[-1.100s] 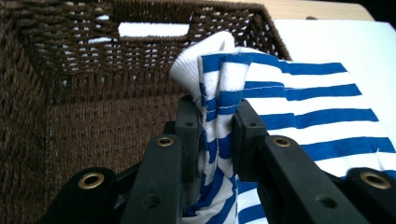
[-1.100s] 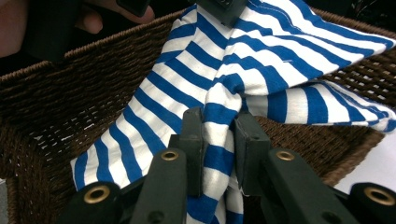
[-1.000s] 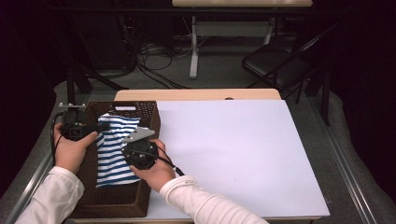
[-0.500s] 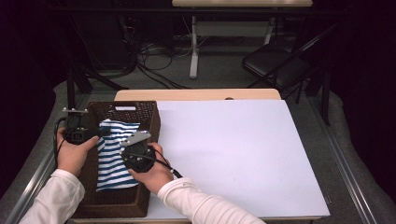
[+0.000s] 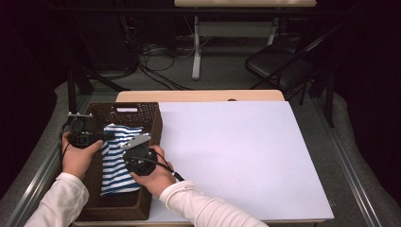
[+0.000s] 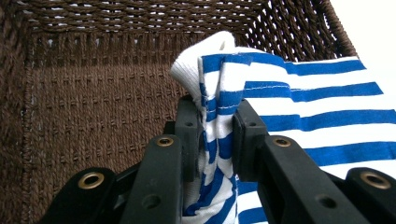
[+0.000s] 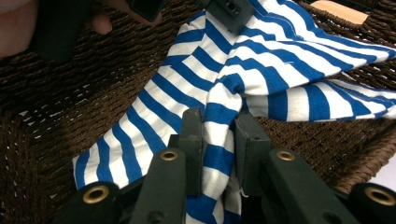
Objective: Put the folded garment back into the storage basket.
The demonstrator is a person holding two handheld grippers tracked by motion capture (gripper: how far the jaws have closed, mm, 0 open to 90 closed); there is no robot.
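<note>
Both pinched shut on the blue-and-white striped garment (image 5: 115, 158) — left hand-held gripper (image 5: 97, 138) clamped on a bunched white-edged fold (image 6: 212, 121) near the far left part of the cloth, right hand-held gripper (image 5: 137, 158) closed on a gathered ridge (image 7: 218, 140) toward its right side. Still inside the brown woven basket (image 5: 153, 125) at the left end of the white surface (image 5: 236, 156), cloth draped between the two grips rather than lying flat. Compared with a second ago, little shifted: hands about where they were, cloth perhaps drawn slightly higher and narrower between the grips, though hard to be sure from the high view at this distance. Grips set and unchanged, then — so probably the start of the lift-out, with the garment secured at two points and ready to be raised over the basket's right wall and spread on the bare surface beyond.
</note>
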